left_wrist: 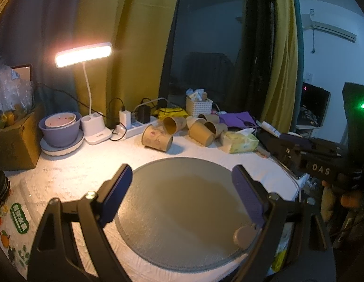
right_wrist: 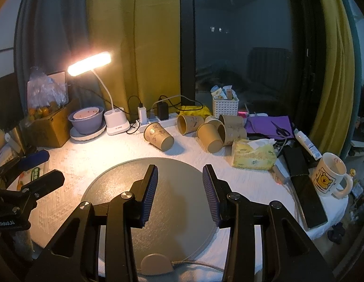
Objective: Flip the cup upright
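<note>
two tools, left [left_wrist: 182, 188] and right [right_wrist: 179, 185], both released; paper cups [right_wrist: 158, 136] on their sides

A lived-in room at home, at night, with a cluttered table against a dark window [right_wrist: 240, 47]. Yellow curtains [right_wrist: 139, 47] hang at both sides of the glass, and an air conditioner [left_wrist: 332, 27] sits high on the far right wall. On the white tablecloth [right_wrist: 71, 164] a lit desk lamp [right_wrist: 90, 67] stands near stacked bowls [right_wrist: 86, 119], a power strip [right_wrist: 156, 121] with chargers, a tissue pack [right_wrist: 252, 155], a cartoon mug [right_wrist: 328, 174] and a box of fruit [right_wrist: 49, 127].
</note>
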Action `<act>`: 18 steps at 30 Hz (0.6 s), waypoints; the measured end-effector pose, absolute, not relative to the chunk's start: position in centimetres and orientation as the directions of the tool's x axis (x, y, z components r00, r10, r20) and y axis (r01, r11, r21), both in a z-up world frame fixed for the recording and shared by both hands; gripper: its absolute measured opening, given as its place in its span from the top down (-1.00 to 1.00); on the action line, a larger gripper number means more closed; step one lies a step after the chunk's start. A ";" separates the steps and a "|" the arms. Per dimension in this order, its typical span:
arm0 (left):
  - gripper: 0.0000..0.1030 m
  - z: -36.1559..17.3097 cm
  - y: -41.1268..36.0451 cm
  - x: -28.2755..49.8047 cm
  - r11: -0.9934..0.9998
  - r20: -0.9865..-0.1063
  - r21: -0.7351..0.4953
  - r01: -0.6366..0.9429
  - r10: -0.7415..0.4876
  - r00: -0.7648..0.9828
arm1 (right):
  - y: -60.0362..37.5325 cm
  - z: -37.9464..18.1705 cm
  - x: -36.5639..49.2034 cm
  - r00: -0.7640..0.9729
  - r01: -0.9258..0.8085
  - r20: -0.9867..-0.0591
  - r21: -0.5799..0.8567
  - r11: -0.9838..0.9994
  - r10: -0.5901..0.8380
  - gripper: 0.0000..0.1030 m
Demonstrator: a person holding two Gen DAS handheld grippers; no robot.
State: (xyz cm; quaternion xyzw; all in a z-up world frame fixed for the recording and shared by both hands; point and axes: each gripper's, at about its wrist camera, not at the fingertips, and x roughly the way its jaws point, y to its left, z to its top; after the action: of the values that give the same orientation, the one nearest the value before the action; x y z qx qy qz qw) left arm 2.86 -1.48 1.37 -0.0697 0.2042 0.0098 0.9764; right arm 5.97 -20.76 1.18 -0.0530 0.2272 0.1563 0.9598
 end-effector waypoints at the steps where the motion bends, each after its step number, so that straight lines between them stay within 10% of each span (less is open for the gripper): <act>1: -0.71 1.4 -1.5 2.9 0.990 -0.400 -0.131 -0.048 -0.009 0.917 | -20.7 1.3 6.1 0.848 -0.324 -0.452 -0.030 0.946 0.276 0.19; 18: -0.71 2.2 -1.7 4.1 0.991 -0.392 -0.128 -0.047 -0.007 0.920 | -21.8 1.6 6.9 0.847 -0.336 -0.444 -0.017 0.942 0.294 0.19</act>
State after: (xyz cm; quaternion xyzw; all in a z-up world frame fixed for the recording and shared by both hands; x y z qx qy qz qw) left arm 4.12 -1.74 2.21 -0.0677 0.1997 0.0105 0.9775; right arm 6.94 -21.77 1.57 -0.0472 0.2233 0.1640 0.9597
